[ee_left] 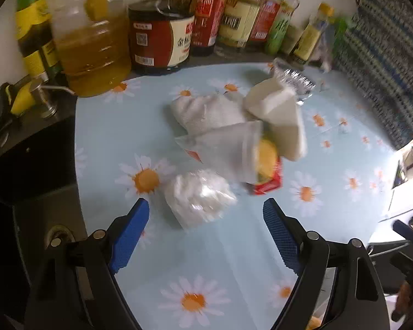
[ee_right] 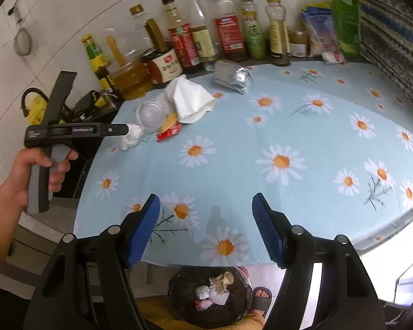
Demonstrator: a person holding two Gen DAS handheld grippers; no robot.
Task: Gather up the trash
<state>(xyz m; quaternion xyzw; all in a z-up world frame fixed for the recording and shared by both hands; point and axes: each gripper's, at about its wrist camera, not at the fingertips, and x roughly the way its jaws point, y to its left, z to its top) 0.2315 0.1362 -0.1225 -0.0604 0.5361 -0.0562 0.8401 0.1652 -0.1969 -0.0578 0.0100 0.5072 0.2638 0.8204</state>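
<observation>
Right wrist view shows how far you have got: below the near edge of the daisy tablecloth (ee_right: 261,143) sits the dark trash bag (ee_right: 184,299), and it already holds a few pieces, among them crumpled white scraps, a beige rubbery bit and something red and white. So part of the job is done, but most of the litter is still on the cloth. Taking the big oil bottle (ee_left: 93,49) as your landmark, the remaining pile lies just in front of it and to its right: a crumpled white wad (ee_left: 198,198) nearest you, a clear plastic cup (ee_left: 228,148) on its side, white tissue (ee_left: 209,110) behind that, a white folded paper piece (ee_left: 278,115), a red and yellow wrapper (ee_left: 267,173) tucked under the cup, and a silver foil packet (ee_left: 294,79) farthest from the bottle, toward the row of condiment bottles. Your left gripper (ee_left: 206,222) stands wide with the crumpled wad just ahead of its tips; the blur keeps me from saying whether a pad touches it, but nothing is clamped. Your right gripper (ee_right: 206,228) is moderately apart and empty, hovering over the near edge of the cloth above the bag. By my judgement, about six pieces remain to carry over, the wad first.
</observation>
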